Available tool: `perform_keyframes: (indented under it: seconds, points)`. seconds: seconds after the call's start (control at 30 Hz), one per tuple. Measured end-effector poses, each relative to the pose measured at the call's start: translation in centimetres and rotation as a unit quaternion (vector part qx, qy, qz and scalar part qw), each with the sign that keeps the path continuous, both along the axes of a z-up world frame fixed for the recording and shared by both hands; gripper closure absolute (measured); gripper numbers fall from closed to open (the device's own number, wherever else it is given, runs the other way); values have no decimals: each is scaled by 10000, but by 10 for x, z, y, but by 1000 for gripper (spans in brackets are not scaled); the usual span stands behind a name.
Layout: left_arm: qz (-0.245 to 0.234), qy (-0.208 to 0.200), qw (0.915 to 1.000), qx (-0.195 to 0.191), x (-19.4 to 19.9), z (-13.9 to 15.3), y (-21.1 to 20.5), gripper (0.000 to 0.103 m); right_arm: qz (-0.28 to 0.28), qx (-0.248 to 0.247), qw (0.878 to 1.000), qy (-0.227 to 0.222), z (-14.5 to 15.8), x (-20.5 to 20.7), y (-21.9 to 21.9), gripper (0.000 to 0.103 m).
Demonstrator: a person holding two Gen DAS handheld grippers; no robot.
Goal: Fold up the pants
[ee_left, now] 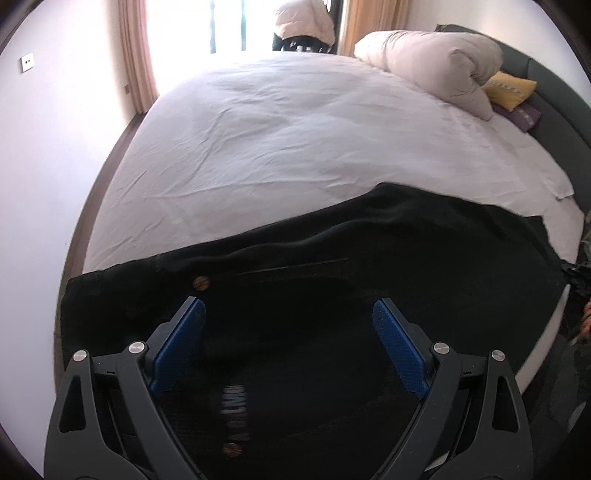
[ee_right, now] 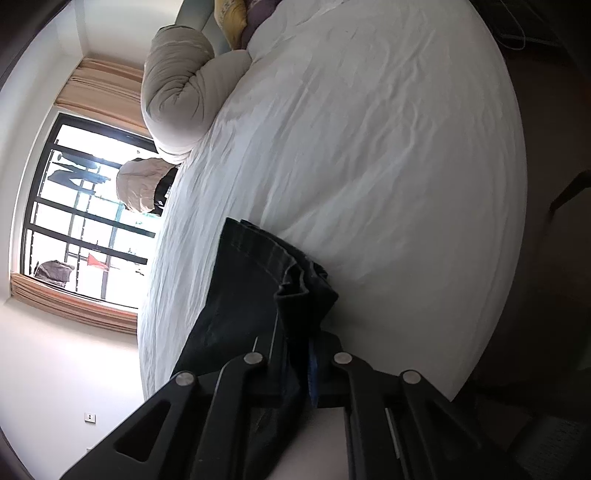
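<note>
1. The bed (ee_left: 295,122), under a creased white sheet, takes up most of both views and serves as the landmark here.
2. The pants (ee_left: 332,258), dark denim, lie spread across the near edge of the bed in the left wrist view, with the waistband toward the near left corner and part of the cloth hanging over the edge. In the right wrist view their hem end (ee_right: 266,266) stands up off the sheet at the near edge, the layers bunched together.
3. A rolled beige duvet (ee_left: 436,55) sits at the far right corner of the bed, against the dark headboard (ee_left: 546,81).
4. The window (ee_right: 85,214), with dark bars and tan curtains (ee_left: 136,51) at its sides, is beyond the far side of the bed; a pale puffy jacket (ee_left: 306,22) hangs in front of it.
5. A yellow pillow (ee_left: 509,88) lies on the bed just beside the duvet, next to the headboard, with a purple one (ee_left: 524,116) touching it below.
6. The left gripper (ee_left: 290,314) hovers over the pants at the near edge of the bed, its blue-padded fingers (ee_left: 181,343) spread wide apart and grasping nothing.
7. The right gripper (ee_right: 295,354) is clenched on the pants near the hem end, the denim pinched between its jaws at the near edge of the bed.
8. A brass button (ee_left: 202,283) shows on the waistband, just ahead of the left gripper.
</note>
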State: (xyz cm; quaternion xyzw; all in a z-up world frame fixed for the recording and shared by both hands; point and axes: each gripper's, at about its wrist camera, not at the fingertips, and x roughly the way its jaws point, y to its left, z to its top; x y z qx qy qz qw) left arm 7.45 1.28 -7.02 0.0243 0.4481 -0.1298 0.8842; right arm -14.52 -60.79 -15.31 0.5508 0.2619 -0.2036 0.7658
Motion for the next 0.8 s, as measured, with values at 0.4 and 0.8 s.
perform_keyframes:
  seconds: [0.4,0.8]
  points:
    - [17,409,9949,-921,-5,5,-8,10,466,-1015,9937,-5,58,31,35,95]
    - [7,1457,9370,-3176,13,-11,-11,10,4777,-4290,7644,582,72,121,337,95]
